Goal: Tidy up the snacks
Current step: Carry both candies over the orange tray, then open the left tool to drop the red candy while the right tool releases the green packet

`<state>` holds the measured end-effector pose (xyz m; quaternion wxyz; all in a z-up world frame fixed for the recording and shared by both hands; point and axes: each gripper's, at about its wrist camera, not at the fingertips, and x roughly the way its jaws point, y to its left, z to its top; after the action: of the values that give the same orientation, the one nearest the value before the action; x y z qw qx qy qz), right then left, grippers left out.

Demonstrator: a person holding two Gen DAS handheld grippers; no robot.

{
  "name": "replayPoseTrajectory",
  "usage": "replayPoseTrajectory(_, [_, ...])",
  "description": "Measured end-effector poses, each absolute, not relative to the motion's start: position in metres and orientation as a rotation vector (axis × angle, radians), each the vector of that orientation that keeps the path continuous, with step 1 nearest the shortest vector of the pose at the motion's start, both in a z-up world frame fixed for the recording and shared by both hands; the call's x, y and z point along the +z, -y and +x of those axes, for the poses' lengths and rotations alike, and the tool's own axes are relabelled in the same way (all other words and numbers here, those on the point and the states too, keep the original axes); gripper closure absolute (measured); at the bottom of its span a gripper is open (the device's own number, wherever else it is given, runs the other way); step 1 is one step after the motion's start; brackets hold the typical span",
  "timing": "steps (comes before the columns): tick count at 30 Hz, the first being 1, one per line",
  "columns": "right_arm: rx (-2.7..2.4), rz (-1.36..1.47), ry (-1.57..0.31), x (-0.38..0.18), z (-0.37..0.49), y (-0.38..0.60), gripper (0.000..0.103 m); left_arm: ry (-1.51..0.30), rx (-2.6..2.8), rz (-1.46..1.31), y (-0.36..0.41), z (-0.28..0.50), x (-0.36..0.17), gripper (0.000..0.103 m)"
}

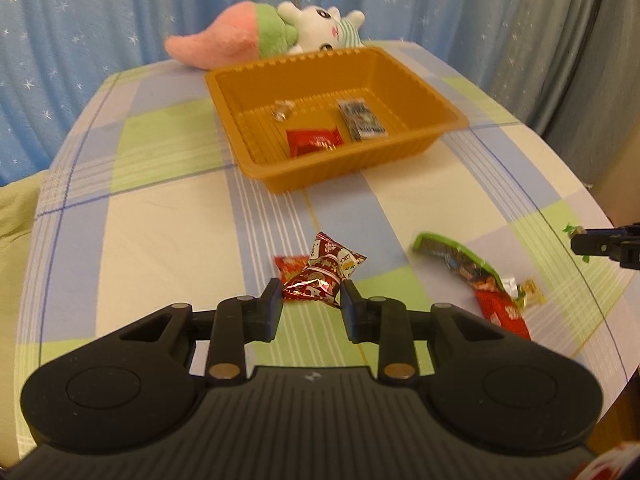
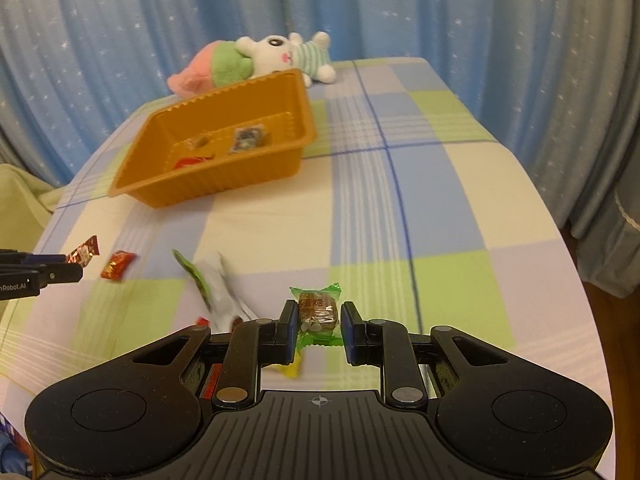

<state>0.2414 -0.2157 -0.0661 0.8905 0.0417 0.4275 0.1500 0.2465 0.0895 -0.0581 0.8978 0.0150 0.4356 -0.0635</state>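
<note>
Two snacks in hand: our left gripper clenched a red packet, right gripper a green candy. We judged both should travel level to the far tray, releasing low inside.

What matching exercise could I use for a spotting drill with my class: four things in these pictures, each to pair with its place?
Things:
1. dark red foil packet
2. green-wrapped candy
3. flat red sachet
4. plush toys

Places:
A. inside the orange tray
B. between the fingers of the right tool
C. on the tablecloth behind the tray
D. between the fingers of the left tool

Pairs: 1-D, 2-B, 3-A, 4-C
</note>
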Motion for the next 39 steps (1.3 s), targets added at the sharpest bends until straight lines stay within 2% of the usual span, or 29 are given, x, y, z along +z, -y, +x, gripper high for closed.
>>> replayPoseTrajectory(21, [0.505,0.055,-0.797,-0.032,0.344,0.133,0.080,-0.803,-0.094,0.027,-0.108,0.325,-0.019,0.075])
replayPoseTrajectory(39, [0.455,0.091,-0.805,-0.038,0.444,0.121,0.080,-0.859,-0.039,0.034,-0.119,0.440,-0.041,0.075])
